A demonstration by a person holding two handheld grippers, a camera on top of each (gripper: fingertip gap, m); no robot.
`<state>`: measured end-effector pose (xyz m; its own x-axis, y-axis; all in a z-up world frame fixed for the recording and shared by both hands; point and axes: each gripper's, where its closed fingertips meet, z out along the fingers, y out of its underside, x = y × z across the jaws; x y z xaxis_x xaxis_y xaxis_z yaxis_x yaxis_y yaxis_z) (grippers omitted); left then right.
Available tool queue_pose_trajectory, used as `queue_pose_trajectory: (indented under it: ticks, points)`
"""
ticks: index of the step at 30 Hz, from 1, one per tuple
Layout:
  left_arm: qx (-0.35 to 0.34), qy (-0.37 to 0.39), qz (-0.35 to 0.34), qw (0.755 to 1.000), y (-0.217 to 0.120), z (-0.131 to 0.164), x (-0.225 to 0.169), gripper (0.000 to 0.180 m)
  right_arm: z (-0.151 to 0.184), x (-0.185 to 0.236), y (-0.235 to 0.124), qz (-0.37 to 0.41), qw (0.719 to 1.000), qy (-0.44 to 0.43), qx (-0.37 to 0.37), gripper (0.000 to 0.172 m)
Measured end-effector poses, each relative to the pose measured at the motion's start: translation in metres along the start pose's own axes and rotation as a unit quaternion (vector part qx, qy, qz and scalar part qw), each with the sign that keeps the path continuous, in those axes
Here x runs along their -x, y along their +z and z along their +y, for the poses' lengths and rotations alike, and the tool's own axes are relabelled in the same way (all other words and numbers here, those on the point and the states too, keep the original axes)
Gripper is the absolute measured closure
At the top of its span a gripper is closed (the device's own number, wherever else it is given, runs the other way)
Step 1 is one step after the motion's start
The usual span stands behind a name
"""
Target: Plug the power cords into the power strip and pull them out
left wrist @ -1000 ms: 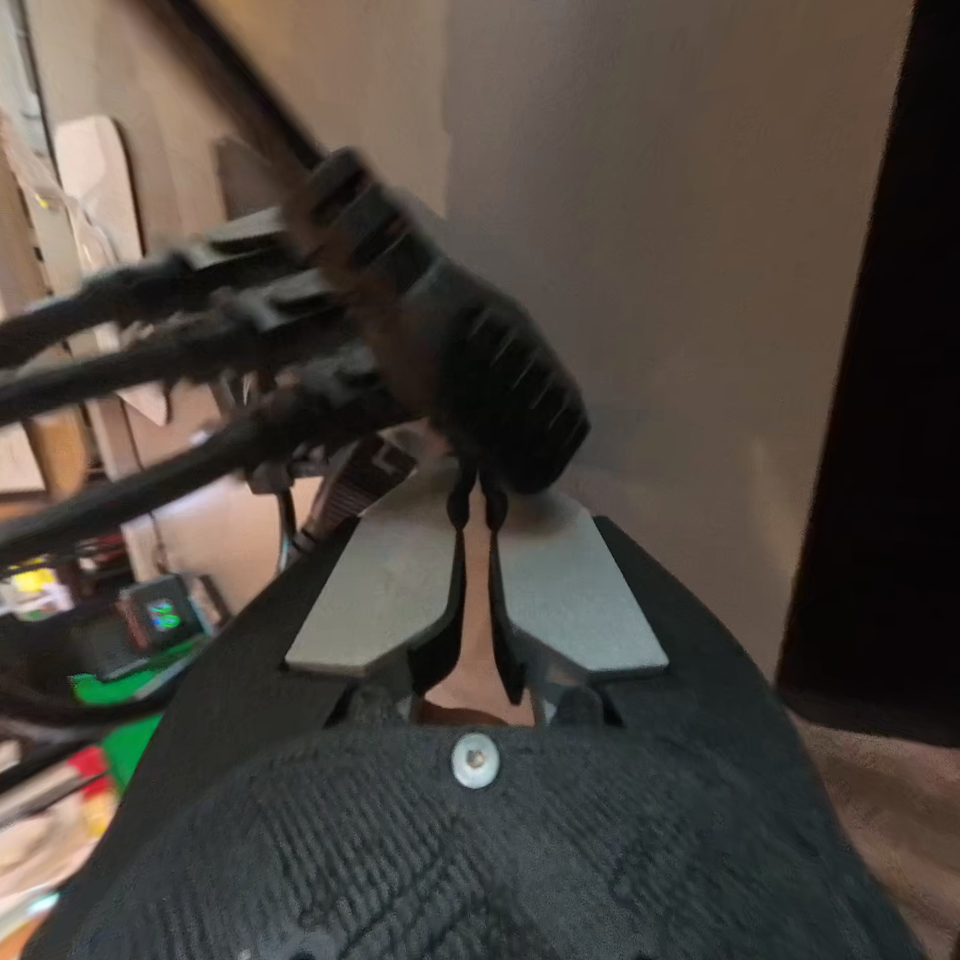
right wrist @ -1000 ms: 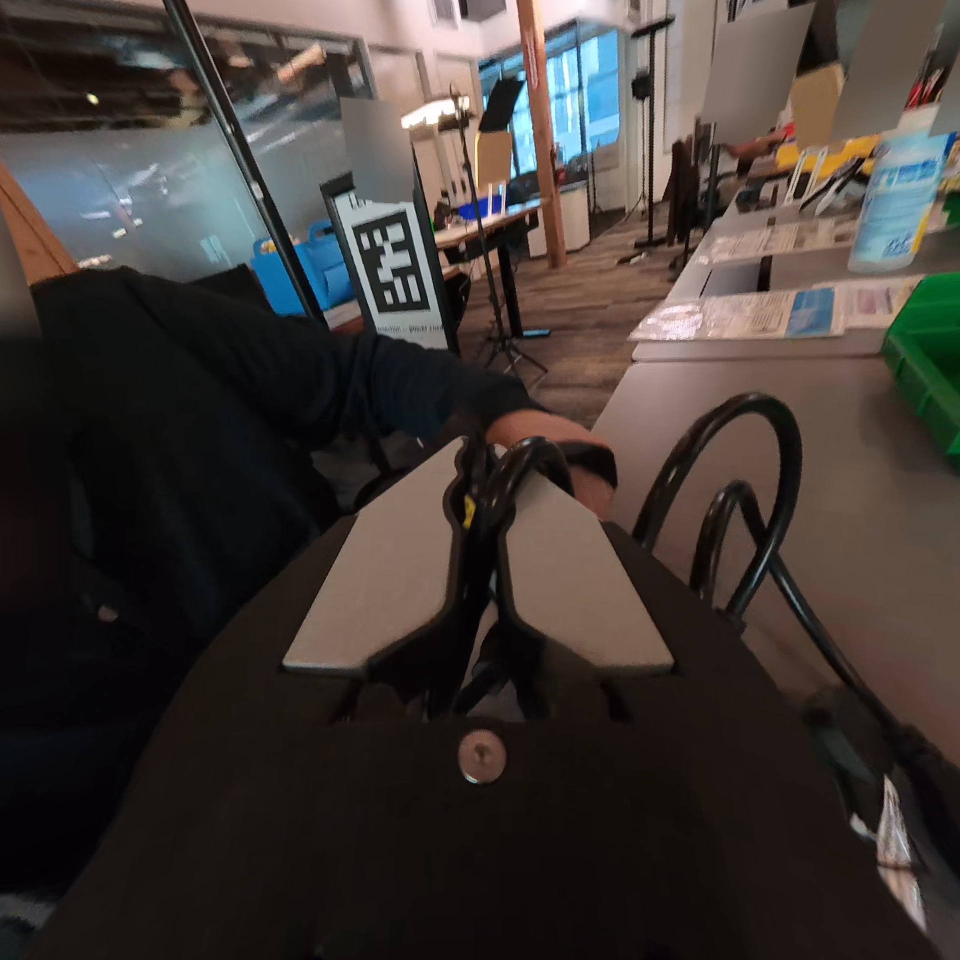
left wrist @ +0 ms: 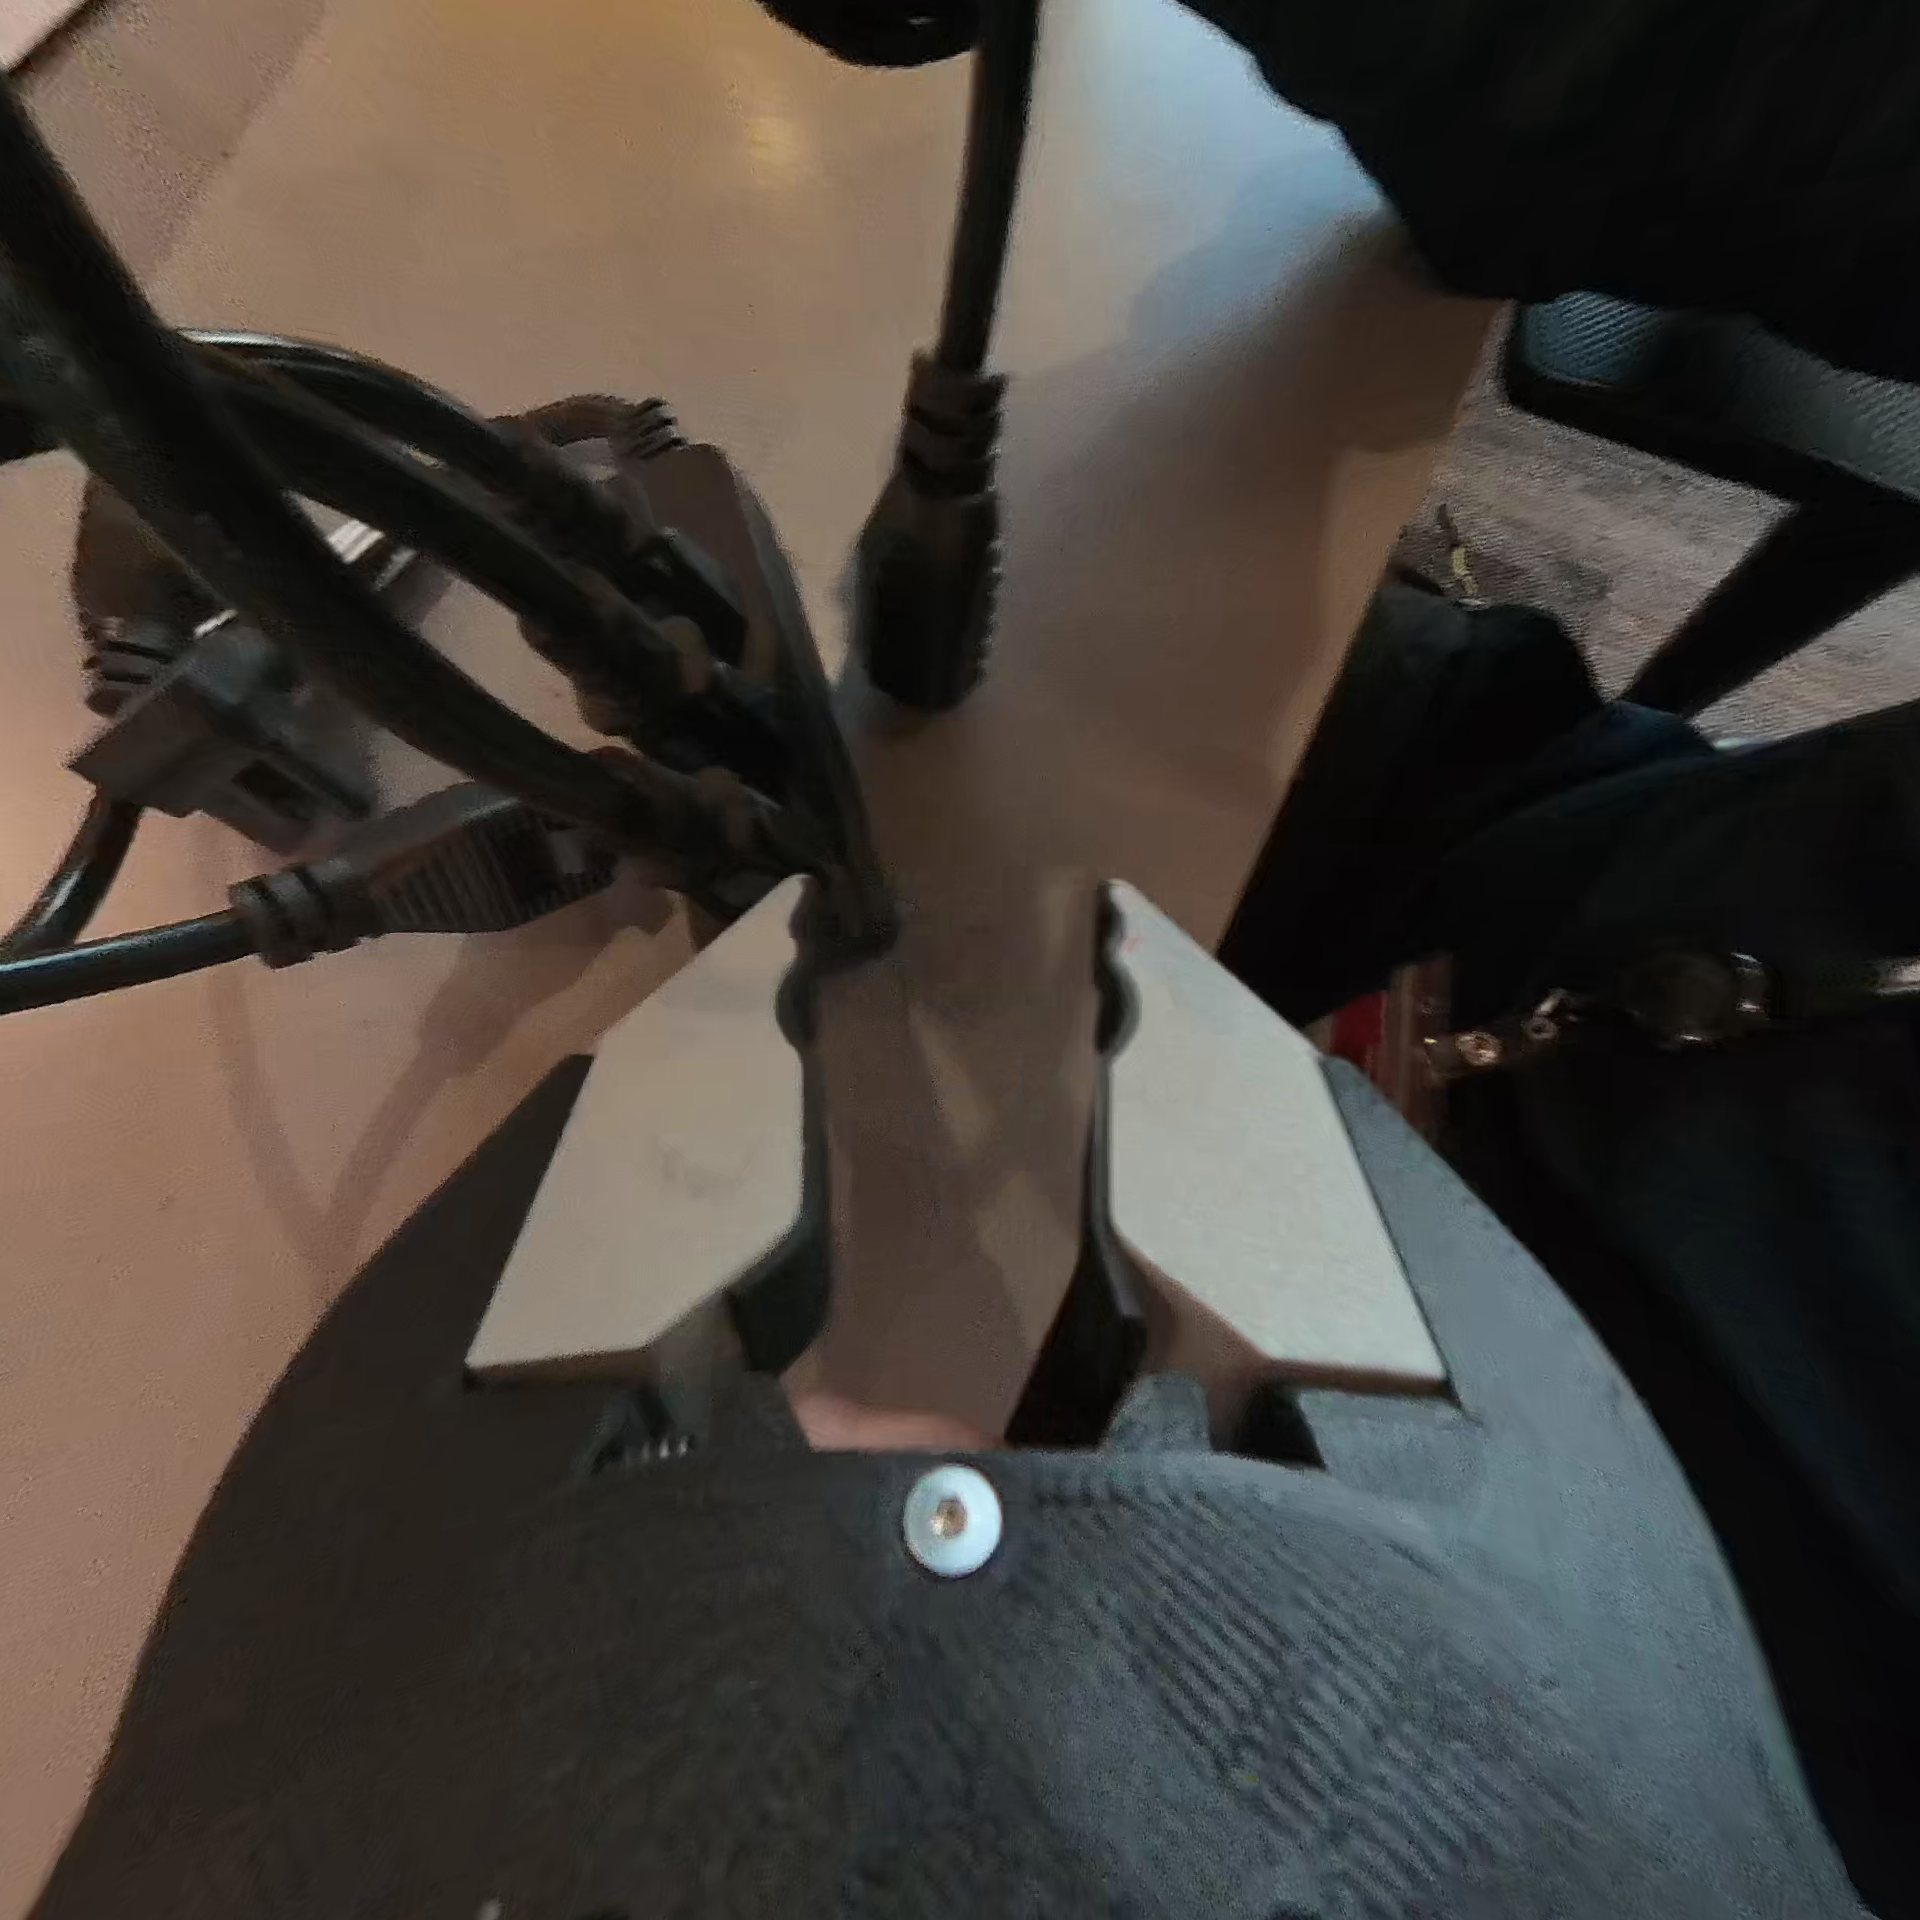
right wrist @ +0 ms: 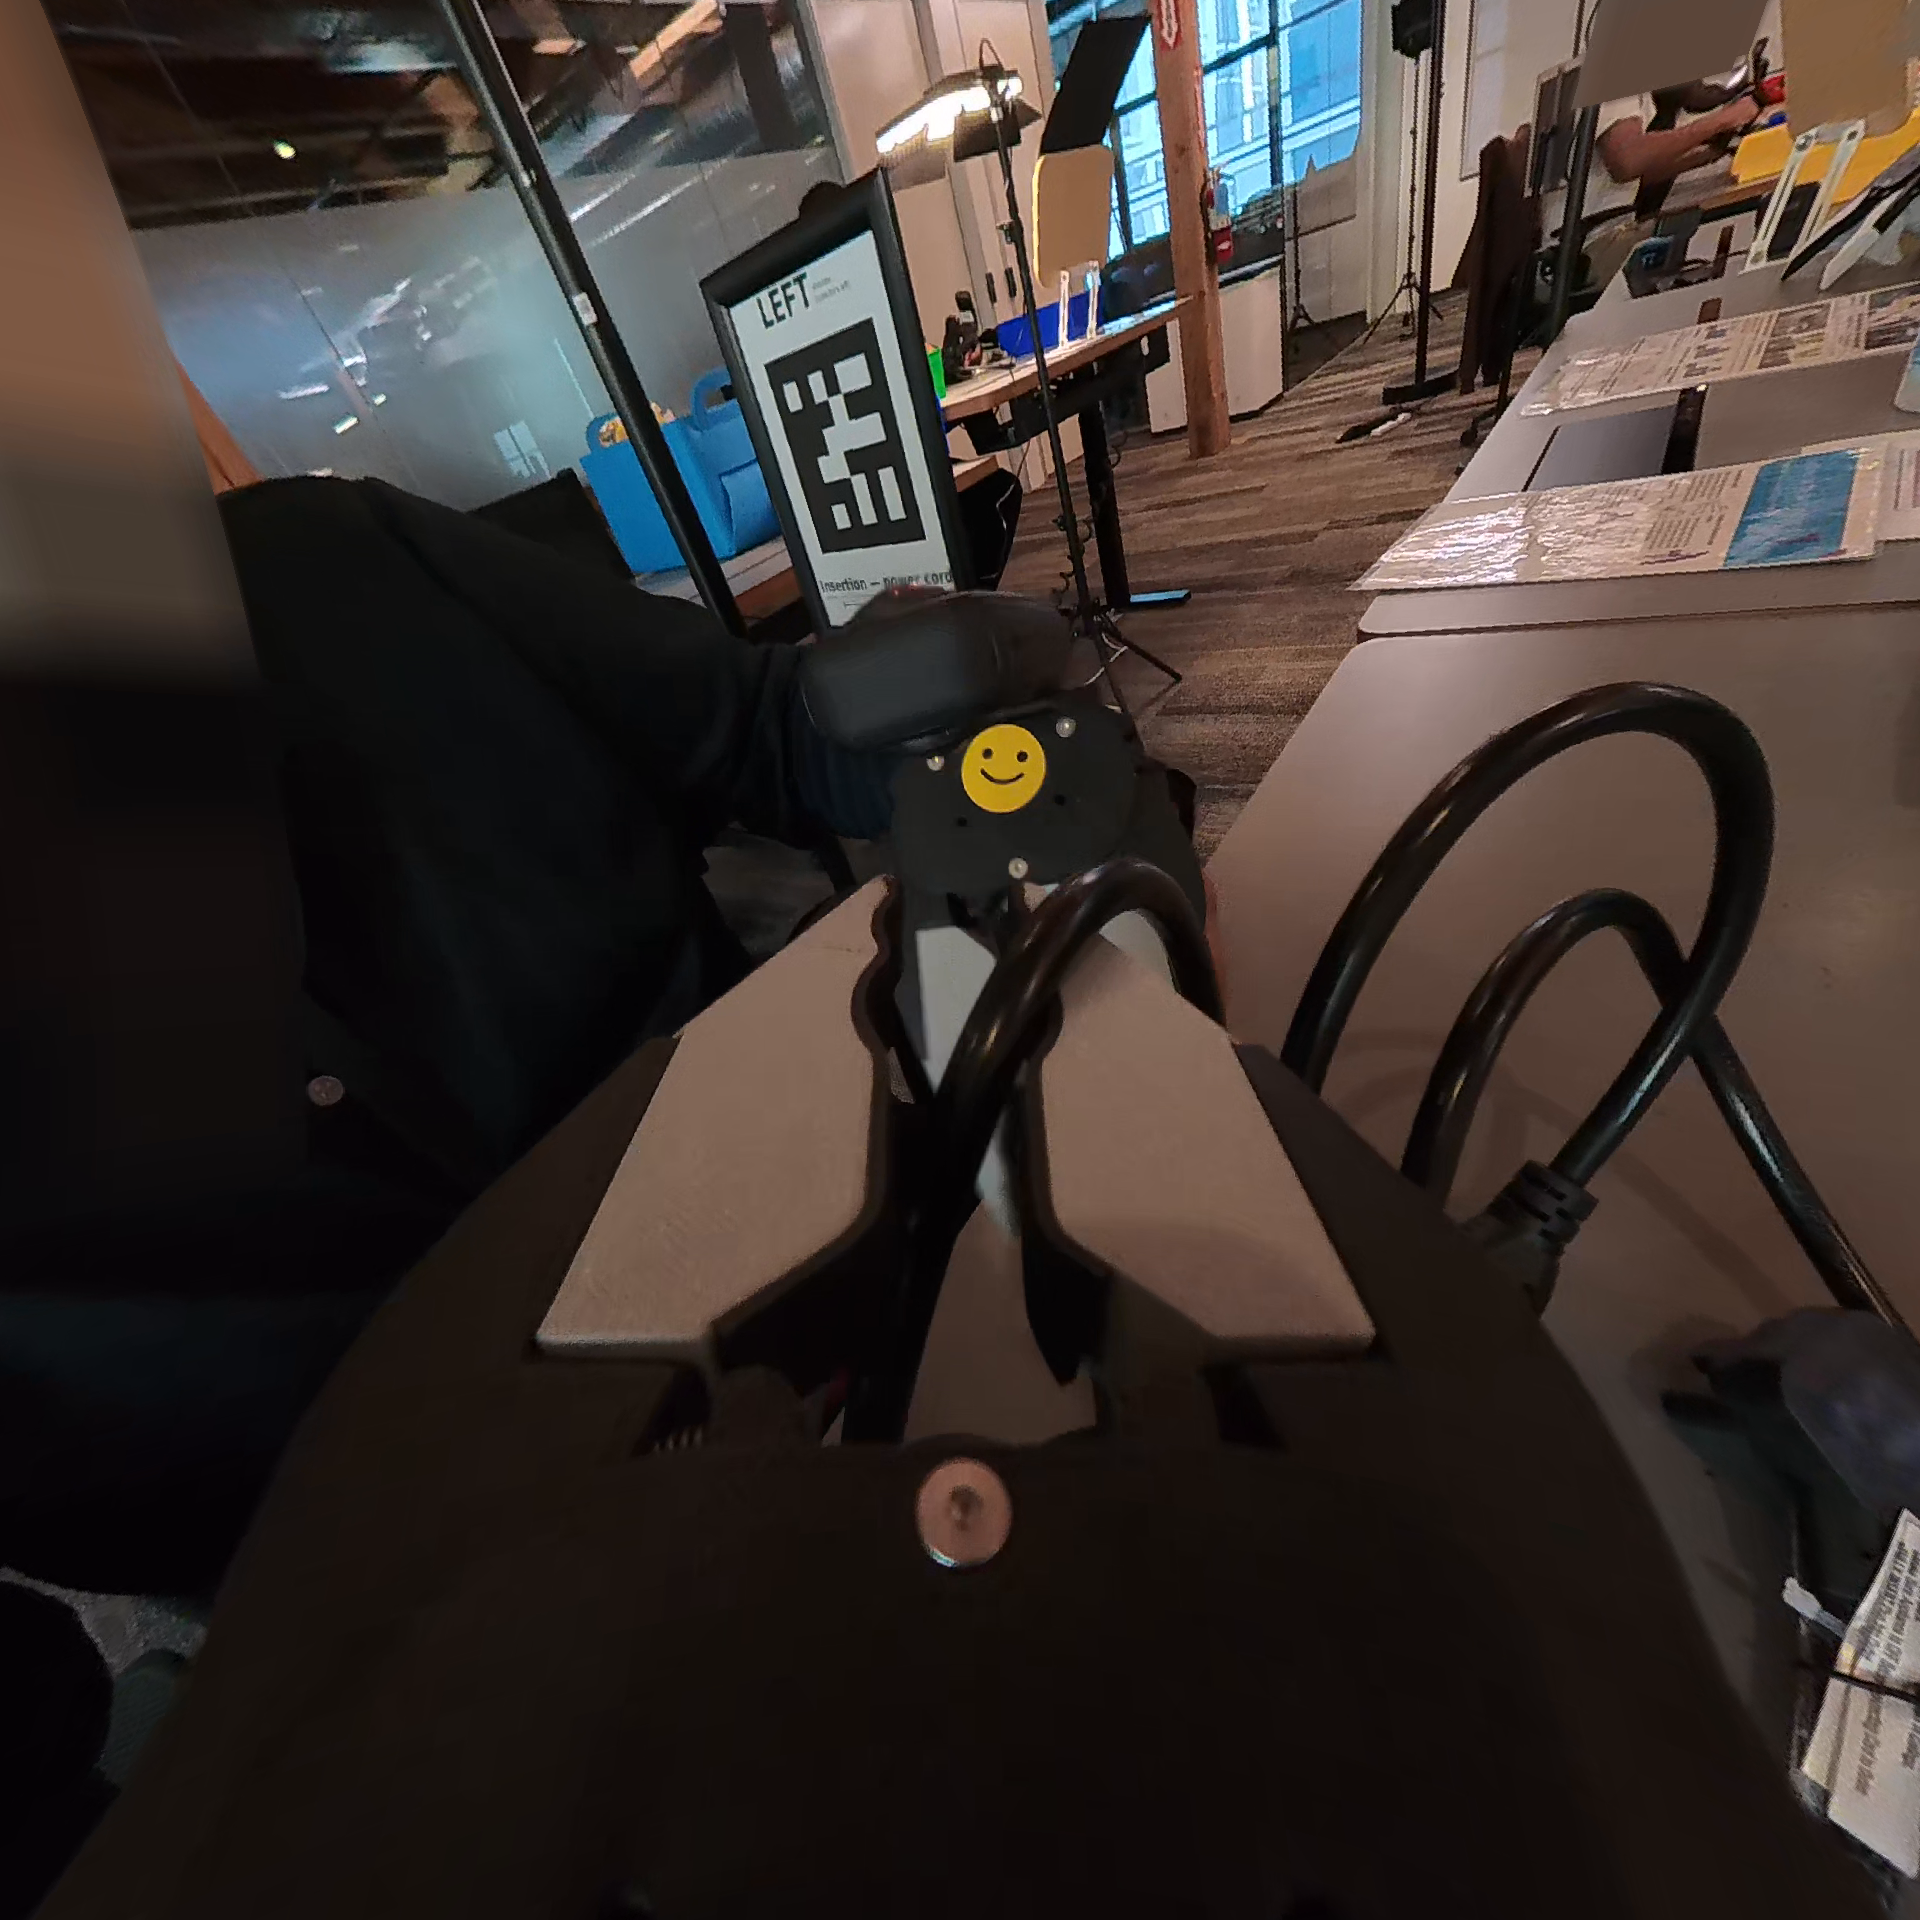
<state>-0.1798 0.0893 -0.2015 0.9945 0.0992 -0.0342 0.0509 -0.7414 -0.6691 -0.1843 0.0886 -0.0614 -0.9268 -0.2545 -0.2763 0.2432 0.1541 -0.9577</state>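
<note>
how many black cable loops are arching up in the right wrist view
3. One black cable loop passes between the right hand-held gripper's fingers; a tall loop and a smaller loop inside it rise over the grey table. More may be hidden.

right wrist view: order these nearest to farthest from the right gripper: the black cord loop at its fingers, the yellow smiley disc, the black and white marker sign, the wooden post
From the right gripper:
1. Black cord loop, arching up between the fingers.
2. Yellow smiley disc, just ahead, on the other gripper.
3. Black and white marker sign, behind it, left of centre.
4. Wooden post, far back, right of centre.
</note>
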Motion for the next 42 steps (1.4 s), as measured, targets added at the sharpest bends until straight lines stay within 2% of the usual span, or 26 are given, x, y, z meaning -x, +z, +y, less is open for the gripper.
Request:
queue_pose_trajectory:
  ticks: [1,3,4,8,11,14,17,19,20,27,29,31,35,38,40,41,42]
  points:
    - [-0.006,-0.002,0.000,1.000,-0.003,-0.001,-0.002,0.121,0.001,0.001,0.000,-0.003,1.000,0.001,0.002,0.155]
    - [-0.006,0.007,-0.020,1.000,-0.007,0.001,0.002,0.141,0.002,0.002,0.001,-0.007,1.000,0.001,0.006,0.155]
    - [-0.004,0.013,-0.032,0.999,-0.008,0.002,0.005,0.142,0.002,0.002,0.001,-0.007,1.000,0.002,0.007,0.155]
    - [0.000,-0.006,-0.045,0.999,-0.010,0.008,0.011,0.120,0.001,0.001,-0.004,-0.006,1.000,0.005,0.004,0.153]
    - [-0.016,-0.031,-0.086,0.996,-0.014,0.008,0.028,0.118,0.001,-0.001,-0.007,0.001,1.000,0.005,0.002,0.151]
    - [-0.049,-0.066,-0.095,0.992,-0.009,-0.004,0.039,0.121,0.002,0.003,-0.002,-0.016,1.000,0.004,0.005,0.150]
    - [-0.050,-0.059,-0.107,0.991,0.005,-0.010,0.046,0.128,0.008,0.012,0.004,-0.038,0.999,-0.002,0.024,0.148]
    - [-0.058,-0.038,-0.122,0.990,0.012,-0.017,0.050,0.148,0.011,0.018,0.006,-0.049,0.998,-0.014,0.036,0.148]
    - [-0.064,-0.027,-0.113,0.991,0.014,-0.020,0.048,0.155,0.012,0.019,0.007,-0.050,0.998,-0.018,0.041,0.148]
    - [-0.034,0.026,-0.015,0.999,0.003,-0.004,0.040,0.157,0.010,0.011,-0.016,-0.021,0.999,-0.002,0.039,0.141]
    - [-0.026,0.017,0.021,0.999,-0.002,0.003,0.040,0.158,0.009,0.005,-0.023,-0.006,0.999,-0.002,0.032,0.139]
    - [-0.029,0.008,0.021,0.999,-0.004,0.004,0.045,0.157,0.010,-0.002,-0.026,0.009,1.000,-0.001,0.029,0.137]
    - [-0.089,0.004,0.000,0.996,-0.007,-0.013,0.043,0.147,0.002,-0.009,-0.035,-0.009,1.000,0.020,-0.019,0.134]
    - [-0.134,-0.012,-0.012,0.991,-0.013,-0.026,0.041,0.145,-0.036,0.009,-0.063,-0.088,0.984,0.028,-0.155,0.133]
    - [-0.154,-0.035,-0.033,0.987,-0.011,-0.033,0.047,0.150,-0.042,-0.007,-0.078,-0.050,0.978,0.041,-0.196,0.143]
    - [-0.156,-0.039,-0.042,0.986,-0.008,-0.034,0.050,0.165,-0.036,-0.025,-0.078,-0.001,0.981,0.057,-0.186,0.152]
    - [-0.159,-0.035,-0.042,0.986,-0.005,-0.035,0.051,0.165,-0.024,-0.043,-0.075,0.044,0.983,0.075,-0.163,0.147]
